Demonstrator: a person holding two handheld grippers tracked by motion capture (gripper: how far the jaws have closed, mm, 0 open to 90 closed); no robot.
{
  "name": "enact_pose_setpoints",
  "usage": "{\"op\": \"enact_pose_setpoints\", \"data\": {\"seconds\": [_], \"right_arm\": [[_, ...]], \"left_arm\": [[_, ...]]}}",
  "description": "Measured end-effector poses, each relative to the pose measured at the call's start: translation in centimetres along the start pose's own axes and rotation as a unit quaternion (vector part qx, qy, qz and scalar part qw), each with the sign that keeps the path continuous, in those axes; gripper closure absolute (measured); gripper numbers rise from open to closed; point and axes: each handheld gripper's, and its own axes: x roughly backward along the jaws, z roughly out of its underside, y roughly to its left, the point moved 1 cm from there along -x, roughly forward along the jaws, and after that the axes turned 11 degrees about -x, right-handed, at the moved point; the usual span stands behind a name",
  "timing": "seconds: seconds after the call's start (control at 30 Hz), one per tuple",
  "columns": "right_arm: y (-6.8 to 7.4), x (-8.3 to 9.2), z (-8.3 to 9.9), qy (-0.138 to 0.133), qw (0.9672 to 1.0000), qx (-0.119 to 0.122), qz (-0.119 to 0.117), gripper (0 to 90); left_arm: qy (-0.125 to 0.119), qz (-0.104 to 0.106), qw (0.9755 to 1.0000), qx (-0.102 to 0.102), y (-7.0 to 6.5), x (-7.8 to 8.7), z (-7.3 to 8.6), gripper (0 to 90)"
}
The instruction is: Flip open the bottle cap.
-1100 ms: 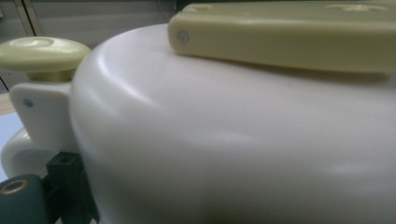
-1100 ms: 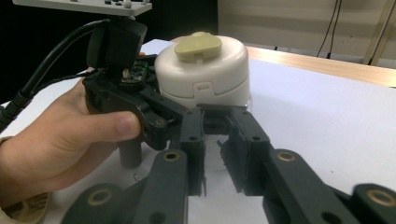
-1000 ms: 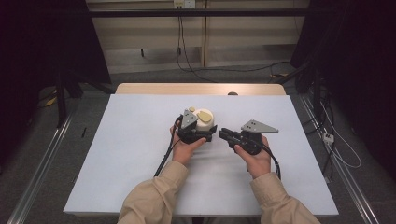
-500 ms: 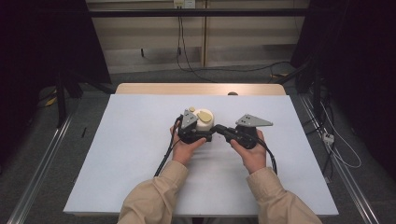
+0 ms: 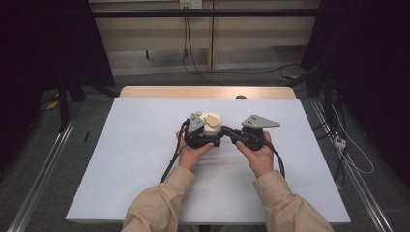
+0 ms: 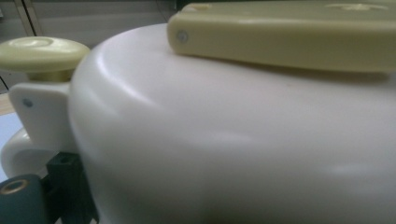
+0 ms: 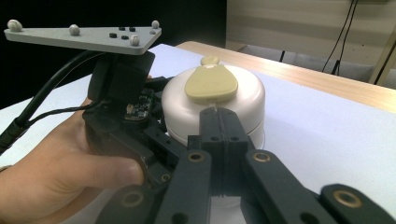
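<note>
Worktop (image 5: pixel 145 159), covered in a white sheet, carries one round white container (image 5: pixel 211 128) near its middle. Container detail: a domed white body with a flat pale-yellow tab (image 7: pixel 211 84) lying on top and a small pale-yellow knob (image 6: pixel 42 53) on a white bracket at one side. Left gripper (image 5: pixel 205 137) sits against the container on the person's side of it; in the left gripper view the white body is pressed close to the camera, and whether the jaws clamp it cannot be told. Left hand (image 5: pixel 192 153) supports this gripper from below, and its grey three-cornered plate (image 7: pixel 84 35) stands level above it. Right gripper (image 7: pixel 219 126) has its two black jaws brought fully together with nothing between them; the closed tips meet the container's side wall low down, from the right in the high view. Right hand (image 5: pixel 256 154) holds its gripper just beside the left one, cable trailing towards the person.
</note>
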Motion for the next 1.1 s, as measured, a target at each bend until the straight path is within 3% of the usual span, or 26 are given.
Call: {"op": "enact_pose_setpoints", "data": {"seconds": [1.1], "right_arm": [[0.1, -1.1, -0.6, 0.009, 0.9999, 0.007, 0.010, 90.0]], "left_arm": [[0.003, -0.001, 1.0000, -0.004, 0.0, 0.0, 0.0, 5.7]]}}
